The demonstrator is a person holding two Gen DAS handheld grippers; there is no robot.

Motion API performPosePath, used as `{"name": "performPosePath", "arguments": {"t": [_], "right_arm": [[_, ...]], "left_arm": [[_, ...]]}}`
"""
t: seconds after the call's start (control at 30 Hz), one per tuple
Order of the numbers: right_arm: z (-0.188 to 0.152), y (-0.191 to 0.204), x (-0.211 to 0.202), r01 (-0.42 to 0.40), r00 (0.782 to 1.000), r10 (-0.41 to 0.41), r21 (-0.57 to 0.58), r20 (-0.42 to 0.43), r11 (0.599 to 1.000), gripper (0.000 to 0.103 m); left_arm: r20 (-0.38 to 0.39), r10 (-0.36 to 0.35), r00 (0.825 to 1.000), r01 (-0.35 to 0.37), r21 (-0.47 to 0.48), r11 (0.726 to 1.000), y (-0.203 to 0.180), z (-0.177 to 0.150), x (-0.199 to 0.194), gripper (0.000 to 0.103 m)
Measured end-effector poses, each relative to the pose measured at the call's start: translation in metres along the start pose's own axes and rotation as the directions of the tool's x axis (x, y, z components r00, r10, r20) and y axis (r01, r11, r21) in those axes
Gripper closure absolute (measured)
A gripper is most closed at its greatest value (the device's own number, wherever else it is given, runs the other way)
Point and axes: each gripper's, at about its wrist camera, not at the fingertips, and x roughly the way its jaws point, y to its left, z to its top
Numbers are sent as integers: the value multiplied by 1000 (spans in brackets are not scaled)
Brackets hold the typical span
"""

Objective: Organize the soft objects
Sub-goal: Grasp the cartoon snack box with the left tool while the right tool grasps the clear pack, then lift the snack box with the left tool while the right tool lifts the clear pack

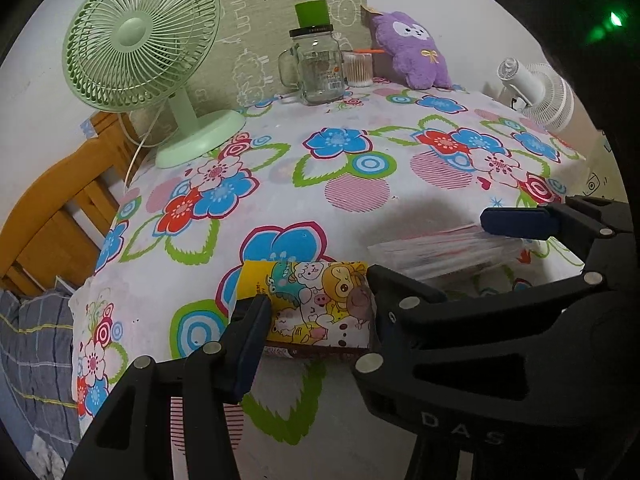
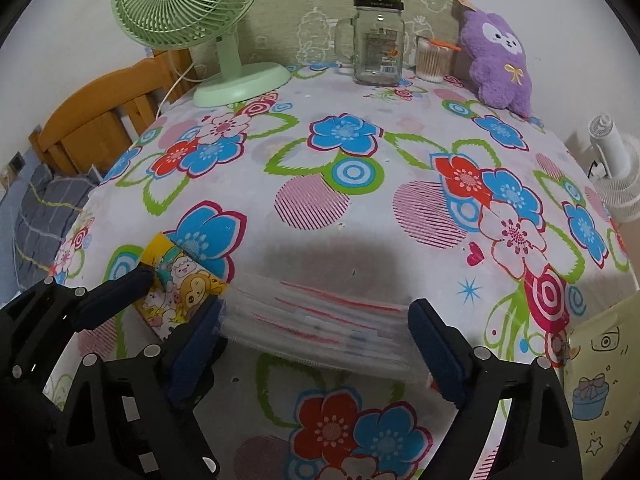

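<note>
the small cartoon-printed packet, yellow with little animals and probably a tissue pack, lies near the front edge of the counter, and the left gripper has its fingers on both sides of it; they seem to touch its two ends, but i cannot tell if they already press it firmly. just beside it on the right lies a flat clear packet with red lines, soft and a little blurred, and the right gripper stands wide open around it, one finger at each end, holding nothing yet. the two packets are close together, almost touching in the right wrist view. further back, at the wall, the purple plush toy leans upright, near the glass jar and the cup of cotton swabs, with the green fan at the back left. my judgement is that the task is at an early stage: both packets look not yet lifted or placed anywhere, the plush is far from them, and no collecting place is visible, so nearly all the sorting is left.
</note>
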Motion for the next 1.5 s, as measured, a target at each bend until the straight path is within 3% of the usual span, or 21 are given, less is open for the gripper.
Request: {"name": "performPosePath", "arguments": {"t": [0.53,0.67,0.93,1.03,1.1,1.17,1.5], "right_arm": [[-11,-9,-13,4,1000,-4,16,5,1000,19],[-13,-12,-20,5,1000,-5,19,17,1000,19],[-20,-18,-27,5,1000,-5,15,16,1000,20],[-22,-19,-29,-1,1000,0,15,17,1000,20],[-22,-19,-31,4,1000,-4,15,23,1000,20],[-21,-21,-32,-2,1000,2,19,22,1000,20],[-16,-20,-26,0,1000,0,17,20,1000,20]], "left_arm": [[12,-10,1000,10,-30,999,-14,-5,-14,53],[14,-35,999,35,-31,999,-20,-5,-18,64],[17,-16,1000,16,-33,999,-27,-8,-22,63],[21,0,1000,1,-44,999,-25,-9,-24,54],[29,24,999,-22,-57,998,-22,-9,-24,38],[27,22,999,-20,-76,997,-18,-8,-24,29],[9,-7,1000,8,-114,993,-8,-5,-10,22]]}}
